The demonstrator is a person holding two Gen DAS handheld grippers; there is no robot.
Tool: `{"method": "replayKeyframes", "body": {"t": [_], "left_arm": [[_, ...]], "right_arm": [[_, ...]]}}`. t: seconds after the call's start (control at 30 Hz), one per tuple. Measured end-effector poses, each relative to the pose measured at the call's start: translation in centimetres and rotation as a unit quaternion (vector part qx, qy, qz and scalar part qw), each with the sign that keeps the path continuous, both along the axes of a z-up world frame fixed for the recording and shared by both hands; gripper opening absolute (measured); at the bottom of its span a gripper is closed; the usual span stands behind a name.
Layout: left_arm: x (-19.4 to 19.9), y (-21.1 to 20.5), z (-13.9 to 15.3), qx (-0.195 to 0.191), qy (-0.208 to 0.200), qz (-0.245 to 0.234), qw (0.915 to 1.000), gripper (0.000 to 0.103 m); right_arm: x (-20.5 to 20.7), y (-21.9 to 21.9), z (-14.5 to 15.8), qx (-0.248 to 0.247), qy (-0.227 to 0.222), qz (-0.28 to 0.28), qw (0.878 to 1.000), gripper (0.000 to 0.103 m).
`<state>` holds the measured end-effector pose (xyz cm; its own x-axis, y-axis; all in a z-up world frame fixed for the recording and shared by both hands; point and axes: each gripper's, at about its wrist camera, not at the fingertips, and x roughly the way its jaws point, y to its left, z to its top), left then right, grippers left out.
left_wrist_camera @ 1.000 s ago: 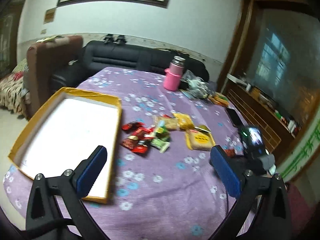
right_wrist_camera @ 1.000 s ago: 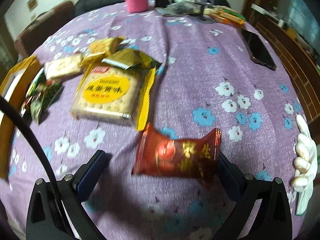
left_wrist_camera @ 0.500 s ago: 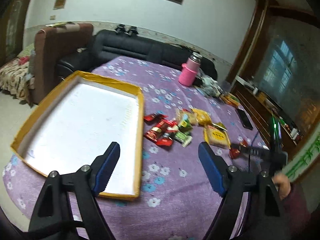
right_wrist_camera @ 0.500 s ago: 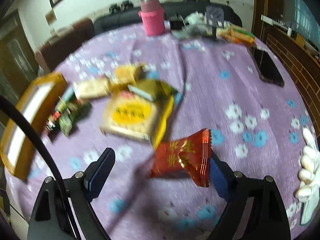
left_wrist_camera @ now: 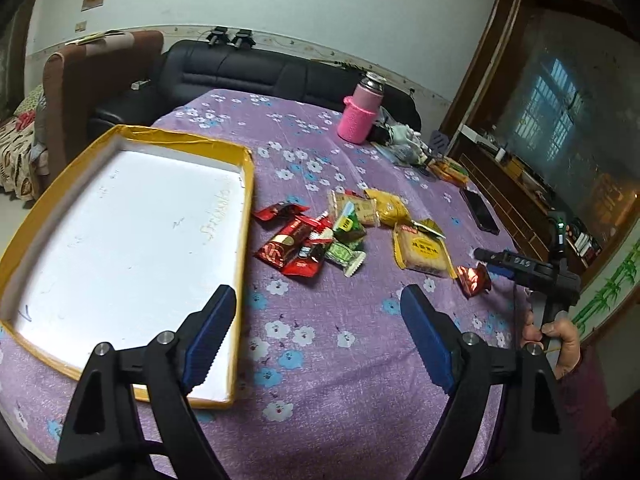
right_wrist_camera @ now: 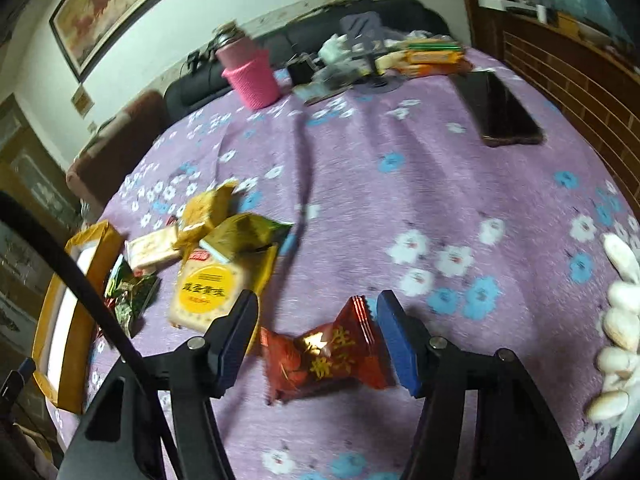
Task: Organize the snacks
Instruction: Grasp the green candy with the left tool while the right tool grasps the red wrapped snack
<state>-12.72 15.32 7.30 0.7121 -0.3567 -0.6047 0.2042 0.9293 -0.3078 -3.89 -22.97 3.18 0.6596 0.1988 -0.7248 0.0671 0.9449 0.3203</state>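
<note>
A pile of snack packets (left_wrist_camera: 320,236) lies on the purple flowered tablecloth, right of a shallow yellow-rimmed white tray (left_wrist_camera: 120,216). A yellow cracker pack (left_wrist_camera: 422,249) lies at the pile's right end and also shows in the right wrist view (right_wrist_camera: 208,292). My left gripper (left_wrist_camera: 316,332) is open and empty, above the tray's near right corner. My right gripper (right_wrist_camera: 316,336) is shut on a red wrapped snack (right_wrist_camera: 324,354), held lifted above the cloth. The same red snack (left_wrist_camera: 474,278) shows in the left wrist view at the right gripper's tips.
A pink-sleeved flask (left_wrist_camera: 360,114) stands at the far side. A black phone (right_wrist_camera: 496,108) lies at the right. More packets and clutter (right_wrist_camera: 424,54) sit at the far right edge. A sofa (left_wrist_camera: 256,68) and a brown armchair (left_wrist_camera: 96,68) stand behind the table.
My right gripper has closed on the red snack and lifted it, tilting toward the far side. My left gripper has drawn back and left, toward the tray.
</note>
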Motion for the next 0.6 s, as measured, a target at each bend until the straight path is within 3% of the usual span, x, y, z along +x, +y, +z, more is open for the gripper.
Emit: {"method": "replayKeyframes", "body": {"t": [0.1, 0.27, 0.5, 0.6], "left_arm": [[0.6, -0.7, -0.2, 0.008, 0.007, -0.010, 0.9999, 0.085], [2.2, -2.4, 0.0, 0.016, 0.017, -0.025, 0.9994, 0.085], [8.2, -8.1, 1.1, 0.119, 0.020, -0.078, 0.9896, 0.084], [11.5, -10.1, 0.1, 0.137, 0.048, -0.094, 0.9849, 0.084]], "right_arm": [[-1.4, -1.3, 0.5, 0.003, -0.023, -0.025, 0.999, 0.063], [-0.1, -0.3, -0.4, -0.009, 0.000, 0.005, 1.000, 0.064], [0.0, 1.0, -0.9, -0.018, -0.022, 0.024, 0.999, 0.064], [-0.5, 0.7, -0.6, -0.022, -0.037, 0.021, 0.999, 0.064]]}}
